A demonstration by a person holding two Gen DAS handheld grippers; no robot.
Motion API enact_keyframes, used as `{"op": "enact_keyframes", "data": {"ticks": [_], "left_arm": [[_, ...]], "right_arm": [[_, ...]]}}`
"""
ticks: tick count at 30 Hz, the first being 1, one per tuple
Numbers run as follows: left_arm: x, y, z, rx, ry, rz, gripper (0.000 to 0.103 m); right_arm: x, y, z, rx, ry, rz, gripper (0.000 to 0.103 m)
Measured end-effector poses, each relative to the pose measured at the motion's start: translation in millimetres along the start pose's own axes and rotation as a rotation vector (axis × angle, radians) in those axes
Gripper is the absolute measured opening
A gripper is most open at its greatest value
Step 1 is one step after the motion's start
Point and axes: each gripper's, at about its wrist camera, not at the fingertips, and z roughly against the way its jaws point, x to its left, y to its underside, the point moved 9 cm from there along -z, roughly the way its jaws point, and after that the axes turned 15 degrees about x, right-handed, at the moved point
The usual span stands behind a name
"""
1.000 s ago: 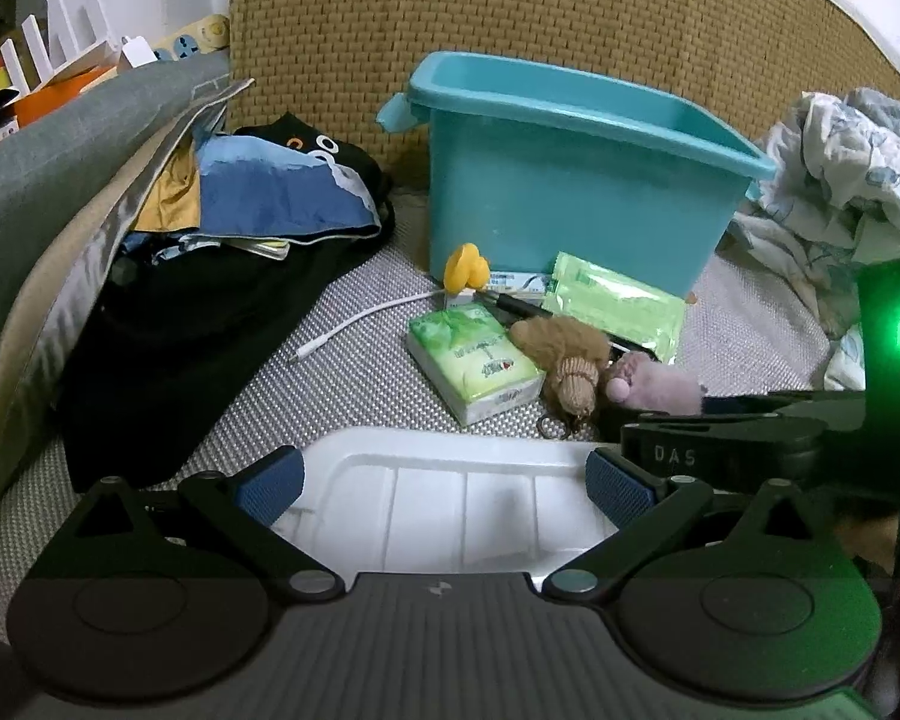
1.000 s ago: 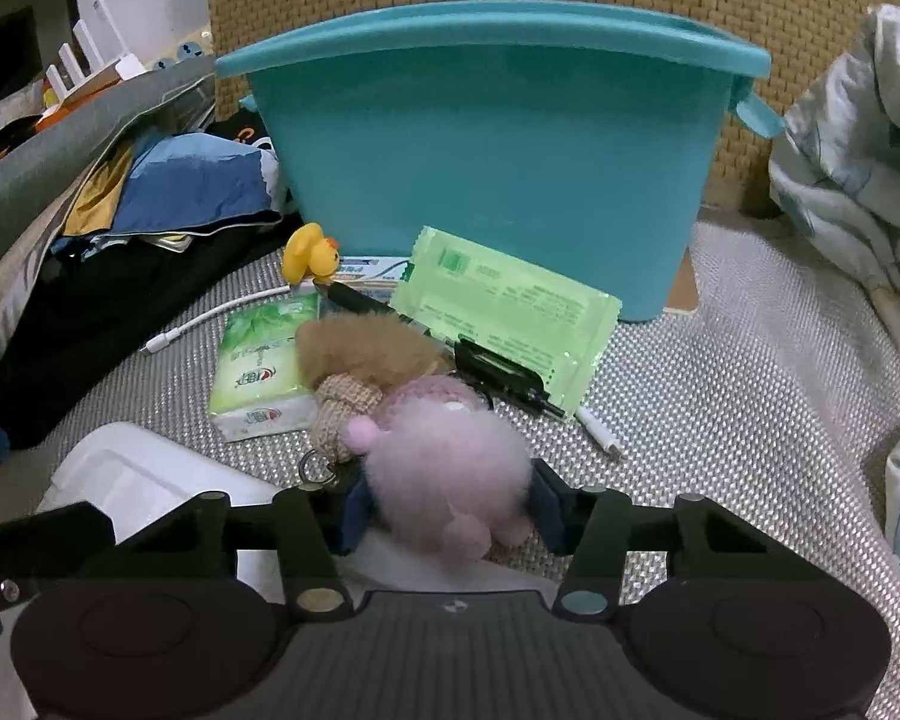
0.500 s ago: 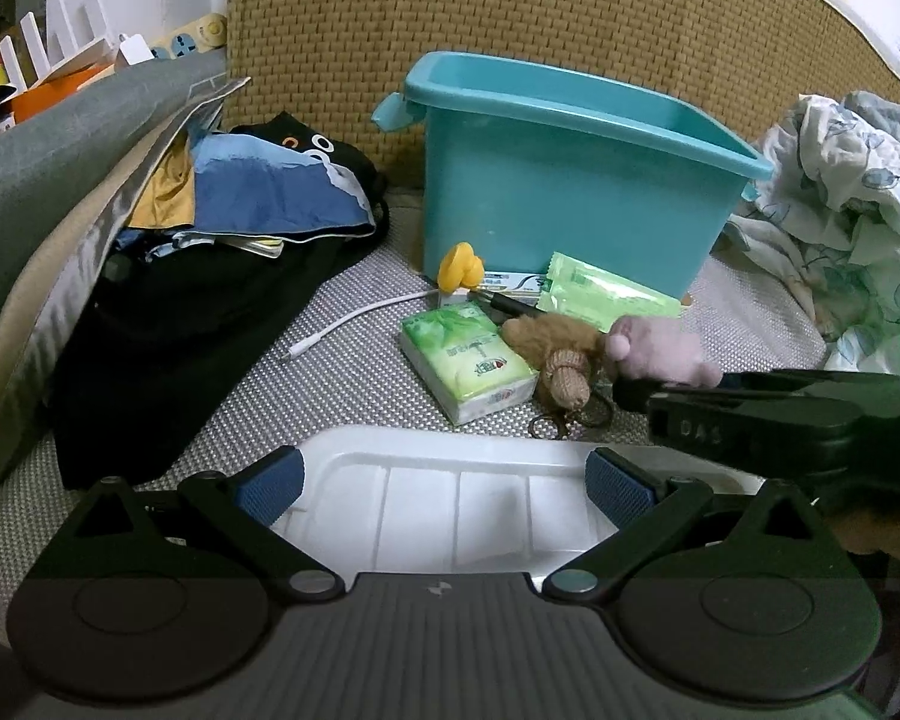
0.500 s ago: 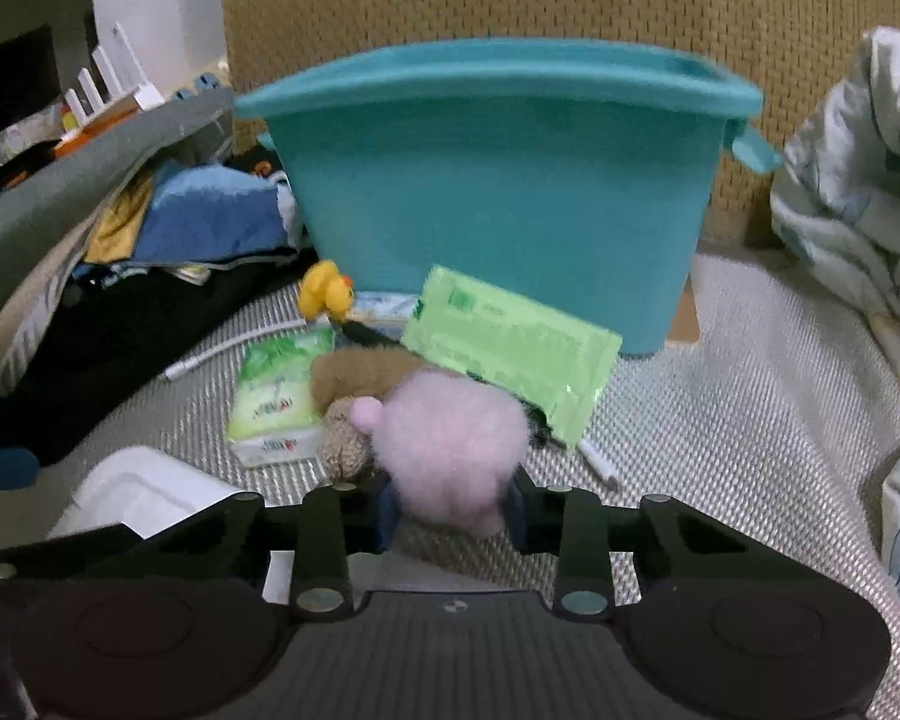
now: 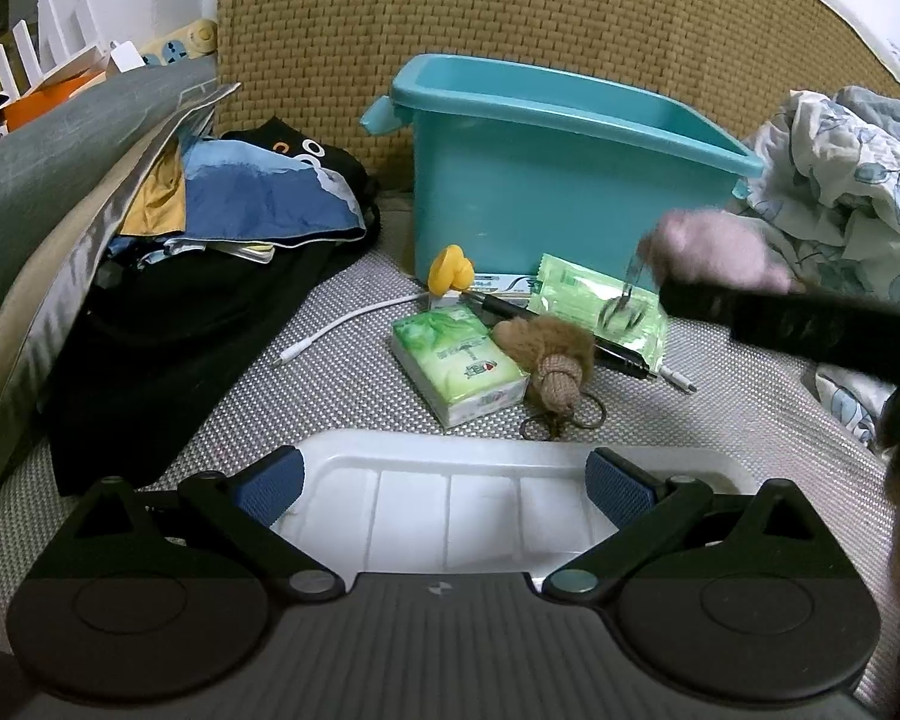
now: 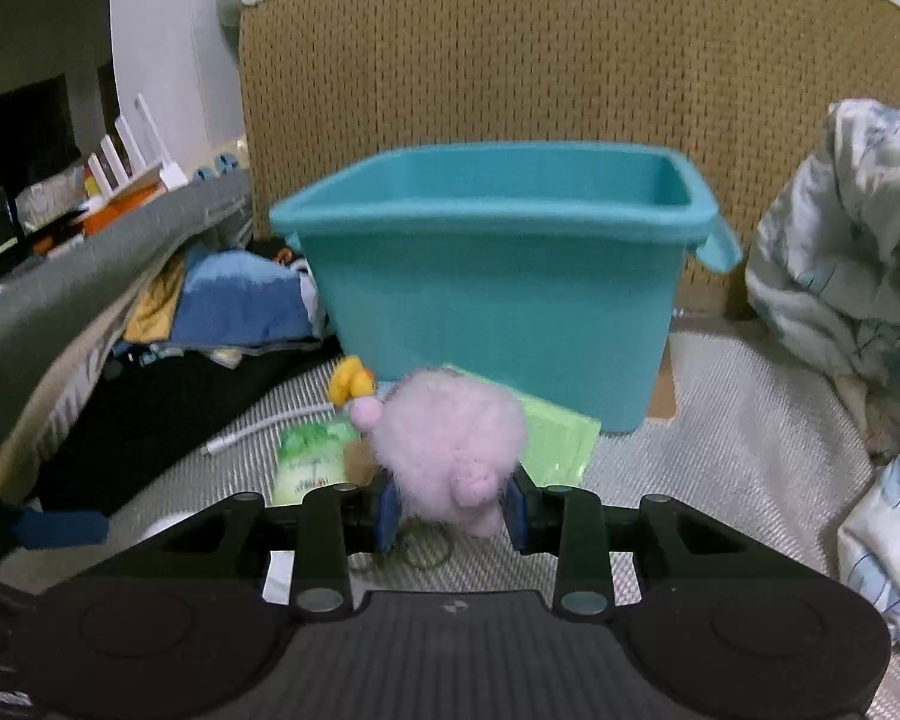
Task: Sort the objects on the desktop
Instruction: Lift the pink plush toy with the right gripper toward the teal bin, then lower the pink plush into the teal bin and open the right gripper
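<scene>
My right gripper (image 6: 450, 507) is shut on a pink fluffy keychain toy (image 6: 450, 444) and holds it up in front of the teal bin (image 6: 498, 288). The toy shows blurred in the left wrist view (image 5: 714, 252), its key ring dangling, beside the bin (image 5: 546, 180). My left gripper (image 5: 444, 480) is open over a white tray (image 5: 450, 504). On the mat lie a brown fluffy keychain (image 5: 546, 354), a green tissue pack (image 5: 459, 363), a green wipes packet (image 5: 594, 300), a yellow duck (image 5: 450, 267), a black pen (image 5: 618, 354) and a white cable (image 5: 342, 336).
A pile of dark and blue clothes (image 5: 210, 252) lies at the left by a grey cushion (image 5: 42, 168). A crumpled floral blanket (image 5: 840, 180) lies at the right. A woven headboard (image 5: 510, 18) stands behind the bin.
My right gripper has lifted the pink toy off the mat and carried it up toward the teal bin. The brown keychain stayed on the mat. My left gripper has not moved.
</scene>
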Motion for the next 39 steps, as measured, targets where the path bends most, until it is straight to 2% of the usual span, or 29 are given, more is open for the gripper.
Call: {"op": "enact_keyframes", "data": {"ticks": [12, 17, 27, 33, 36, 39], "left_arm": [[-2.1, -2.3, -2.6, 0.002, 0.012, 0.003, 0.103], [-0.8, 0.5, -7.9, 0.022, 0.018, 0.023, 0.103], [0.8, 0.2, -5.9, 0.021, 0.044, 0.043, 0.103], [3.8, -0.9, -6.3, 0.022, 0.057, 0.062, 0.103], [4.6, -0.4, -6.5, 0.024, 0.06, 0.064, 0.103], [8.4, 0.3, -7.6, 0.027, 0.061, 0.078, 0.103]], "right_arm": [[11.3, -49.9, 57.1, -0.142, -0.033, 0.007, 0.037], [16.4, -78.4, 76.5, -0.204, -0.022, 0.035, 0.037], [15.0, -135.9, 89.8, -0.269, 0.007, 0.043, 0.038], [7.9, -157.5, 73.2, -0.27, 0.031, 0.015, 0.038], [1.9, -167.1, 50.3, -0.225, 0.018, -0.016, 0.038], [-8.0, -171.5, 22.2, -0.183, 0.045, -0.042, 0.038]]}}
